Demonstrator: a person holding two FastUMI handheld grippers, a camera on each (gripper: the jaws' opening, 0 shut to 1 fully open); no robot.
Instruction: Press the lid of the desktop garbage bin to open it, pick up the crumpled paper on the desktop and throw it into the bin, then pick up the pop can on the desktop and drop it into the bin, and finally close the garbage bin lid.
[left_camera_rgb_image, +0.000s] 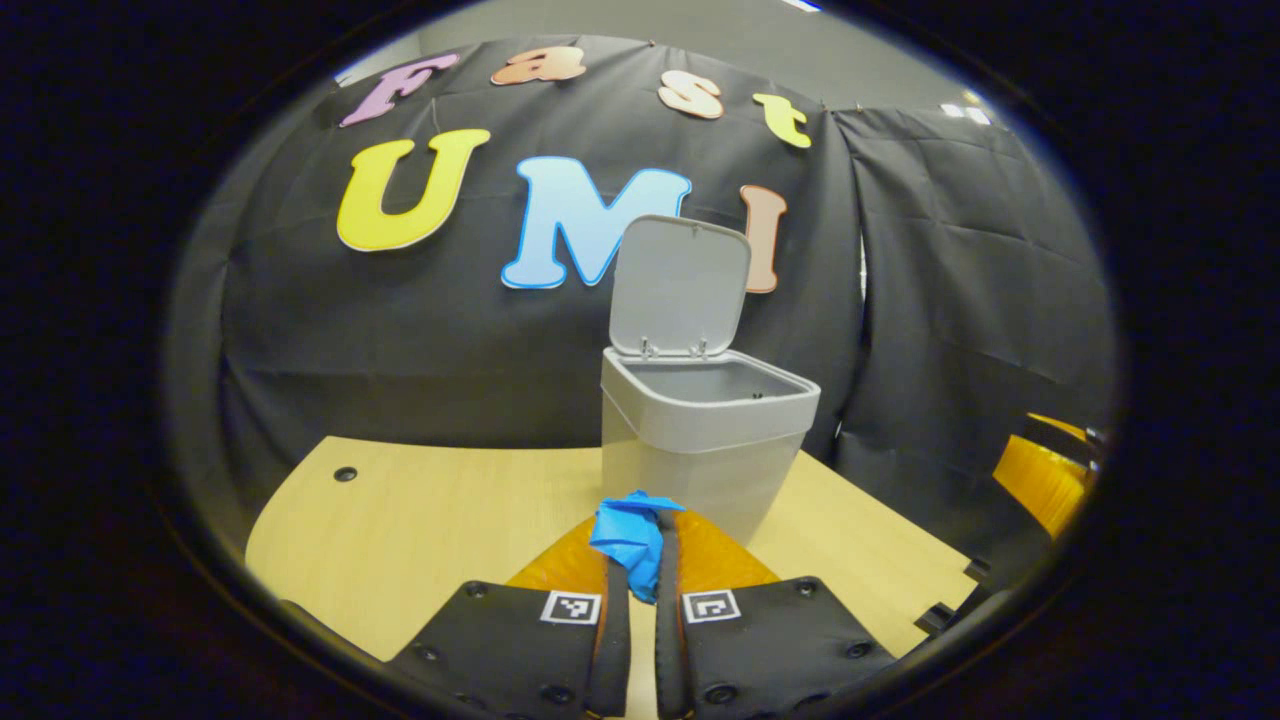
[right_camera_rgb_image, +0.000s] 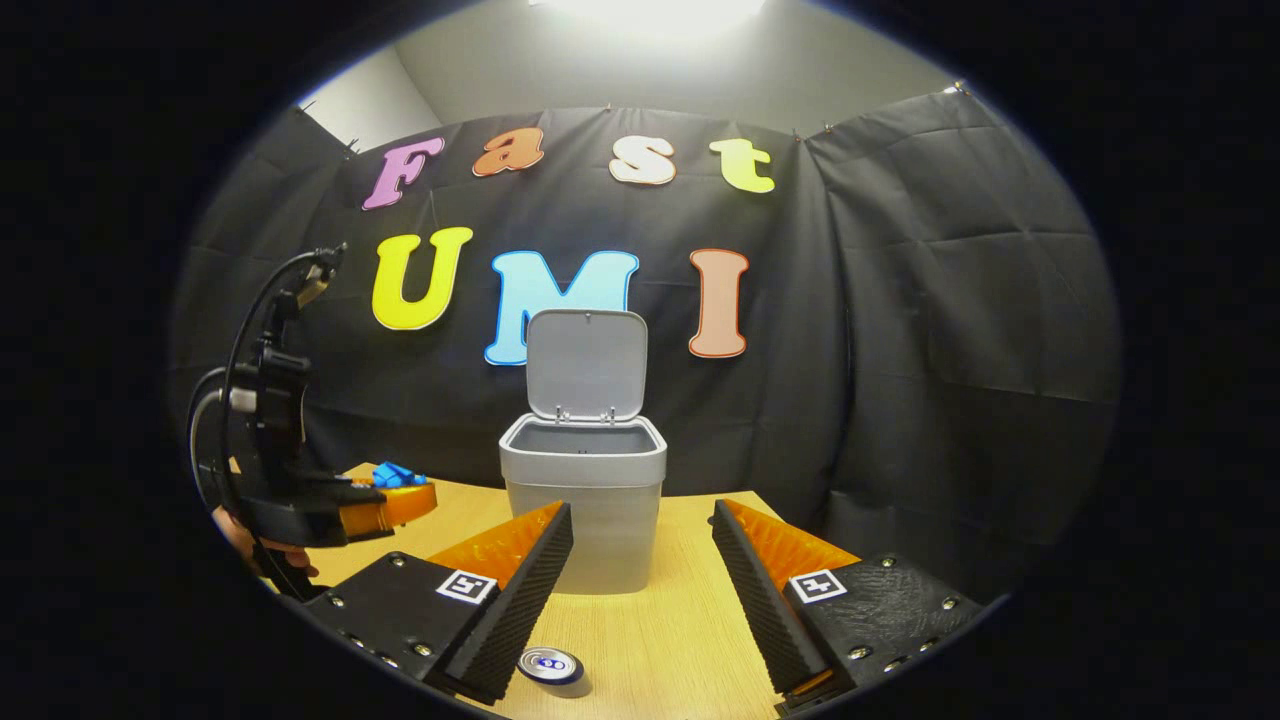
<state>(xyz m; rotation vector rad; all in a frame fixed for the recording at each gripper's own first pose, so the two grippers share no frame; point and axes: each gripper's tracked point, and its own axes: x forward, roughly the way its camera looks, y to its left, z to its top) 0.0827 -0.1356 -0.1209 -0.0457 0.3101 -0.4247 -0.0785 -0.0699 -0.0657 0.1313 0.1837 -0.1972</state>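
Left tongs (left_camera_rgb_image: 640, 545) pinch the blue crumpled paper (left_camera_rgb_image: 632, 535) near the open bin (left_camera_rgb_image: 705, 440); right tongs (right_camera_rgb_image: 640, 540) gape wide above the pop can (right_camera_rgb_image: 551, 667).

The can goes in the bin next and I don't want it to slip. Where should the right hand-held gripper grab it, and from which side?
Probably from above: the can stands upright, top showing, below the open right hand-held gripper. Close the fingers across its round side wall.

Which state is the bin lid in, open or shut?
Open: the lid stands upright behind the garbage bin, whose rim and inside show.
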